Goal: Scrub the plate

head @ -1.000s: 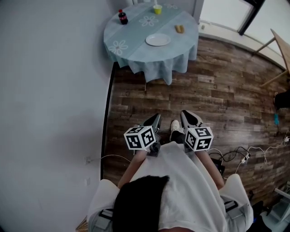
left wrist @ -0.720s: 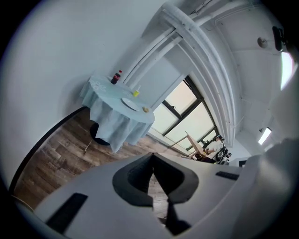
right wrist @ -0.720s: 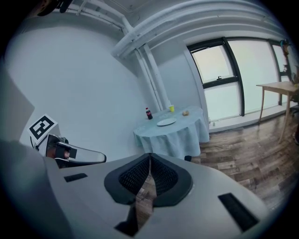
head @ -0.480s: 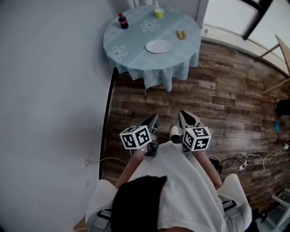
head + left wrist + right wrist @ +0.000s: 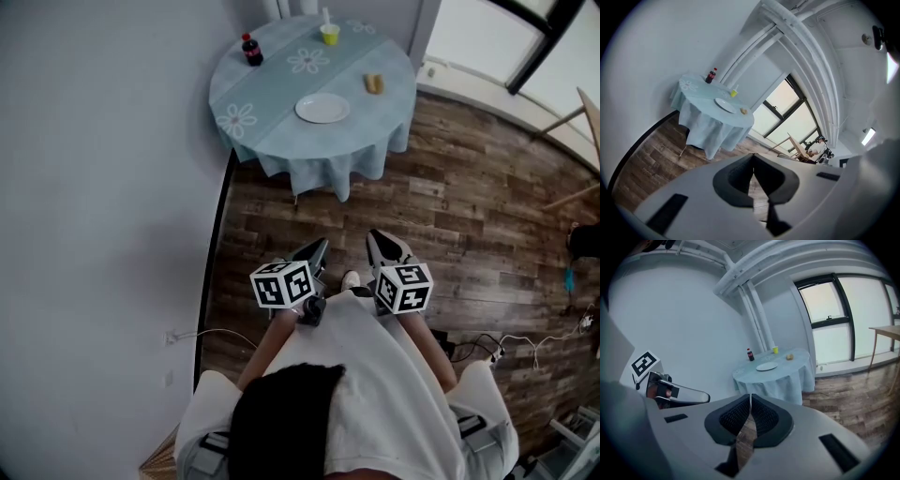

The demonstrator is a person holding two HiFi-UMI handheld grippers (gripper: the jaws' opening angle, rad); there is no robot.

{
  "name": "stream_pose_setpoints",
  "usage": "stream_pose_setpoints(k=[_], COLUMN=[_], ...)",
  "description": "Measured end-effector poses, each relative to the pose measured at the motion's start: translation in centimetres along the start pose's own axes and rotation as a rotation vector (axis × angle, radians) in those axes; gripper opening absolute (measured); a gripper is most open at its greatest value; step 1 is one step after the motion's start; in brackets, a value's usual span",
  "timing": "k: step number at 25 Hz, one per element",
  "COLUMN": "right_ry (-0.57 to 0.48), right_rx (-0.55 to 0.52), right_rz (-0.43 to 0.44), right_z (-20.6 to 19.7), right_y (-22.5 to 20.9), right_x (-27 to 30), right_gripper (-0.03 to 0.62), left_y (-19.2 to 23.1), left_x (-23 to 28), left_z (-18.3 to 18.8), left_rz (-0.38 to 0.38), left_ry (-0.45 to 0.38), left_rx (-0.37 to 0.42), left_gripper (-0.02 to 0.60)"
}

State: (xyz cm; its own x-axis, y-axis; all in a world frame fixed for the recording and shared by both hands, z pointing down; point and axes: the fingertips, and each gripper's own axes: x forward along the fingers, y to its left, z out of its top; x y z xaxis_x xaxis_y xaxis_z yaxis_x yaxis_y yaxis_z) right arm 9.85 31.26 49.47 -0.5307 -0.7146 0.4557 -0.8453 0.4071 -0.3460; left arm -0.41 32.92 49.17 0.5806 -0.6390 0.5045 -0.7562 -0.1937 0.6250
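A white wall (image 5: pixel 94 187) runs down the left of a wood-plank floor (image 5: pixel 469 216), and a round table (image 5: pixel 272 131) in pale blue cloth stands at the far end. On it, from the left, are a dark bottle (image 5: pixel 252 50), the white plate (image 5: pixel 322 108) near the middle, a yellow cup (image 5: pixel 329 34) and a small tan item (image 5: pixel 374 83). Well short of the table, the left gripper (image 5: pixel 319 247) and the right gripper (image 5: pixel 377 240) point toward it, each with its jaws pressed together on nothing.

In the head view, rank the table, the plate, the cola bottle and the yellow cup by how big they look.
1. Table
2. Plate
3. Cola bottle and yellow cup look too alike to rank.
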Motion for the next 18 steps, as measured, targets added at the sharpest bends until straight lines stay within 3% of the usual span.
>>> stream_pose_setpoints(k=[18], right_ry=[0.044], right_rx=[-0.015], right_rz=[0.078], right_z=[1.8], right_y=[-4.3], right_x=[2.5], right_gripper=[0.037], left_y=[-1.8], left_x=[4.7], left_z=[1.6], left_rz=[0.041], left_ry=[-0.024], left_rx=[-0.007], left_gripper=[0.009])
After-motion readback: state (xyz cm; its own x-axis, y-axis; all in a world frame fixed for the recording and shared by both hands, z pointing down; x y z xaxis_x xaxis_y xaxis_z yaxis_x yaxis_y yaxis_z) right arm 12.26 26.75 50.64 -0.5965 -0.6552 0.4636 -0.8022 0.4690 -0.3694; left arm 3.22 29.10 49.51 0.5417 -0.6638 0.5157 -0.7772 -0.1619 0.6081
